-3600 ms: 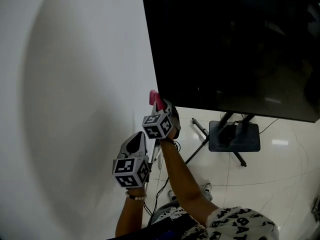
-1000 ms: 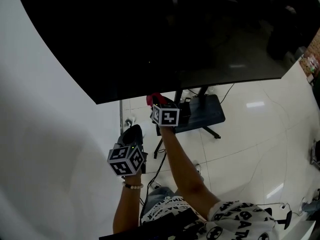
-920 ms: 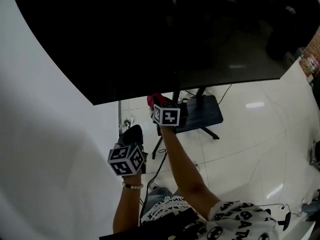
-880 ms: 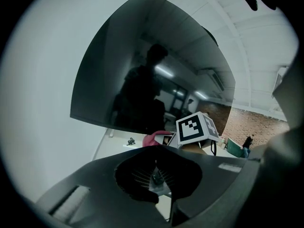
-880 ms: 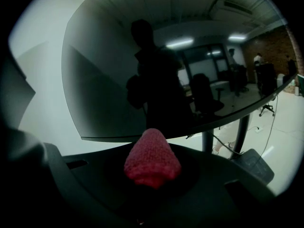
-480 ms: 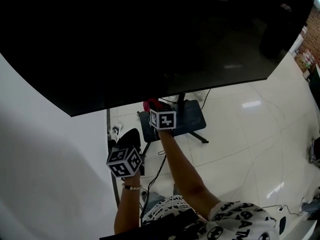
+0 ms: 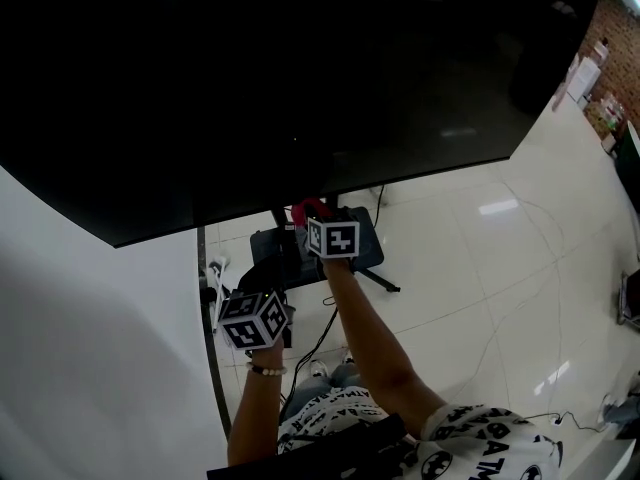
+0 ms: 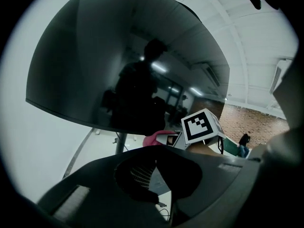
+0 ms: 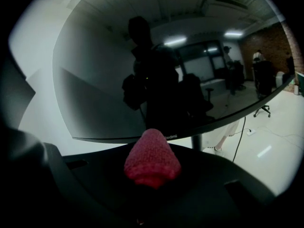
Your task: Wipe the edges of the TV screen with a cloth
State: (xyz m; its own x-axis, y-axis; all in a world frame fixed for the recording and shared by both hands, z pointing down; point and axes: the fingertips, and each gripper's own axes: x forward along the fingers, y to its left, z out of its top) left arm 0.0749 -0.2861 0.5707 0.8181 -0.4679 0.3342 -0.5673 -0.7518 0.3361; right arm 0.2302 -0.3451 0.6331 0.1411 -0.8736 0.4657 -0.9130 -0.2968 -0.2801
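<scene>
Right gripper point(image 7: 320, 220) pinches the pink cloth point(image 9: 152, 164) at the bottom edge of the TV screen point(image 7: 300, 78), left of middle, so we can wipe along it; left gripper point(image 7: 262, 286) hangs nearer, jaws together on nothing, out of the way.

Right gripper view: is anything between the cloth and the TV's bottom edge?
Nothing. In the right gripper view the tip of the pink cloth meets the bottom edge of the TV, with no gap showing between them.
</scene>
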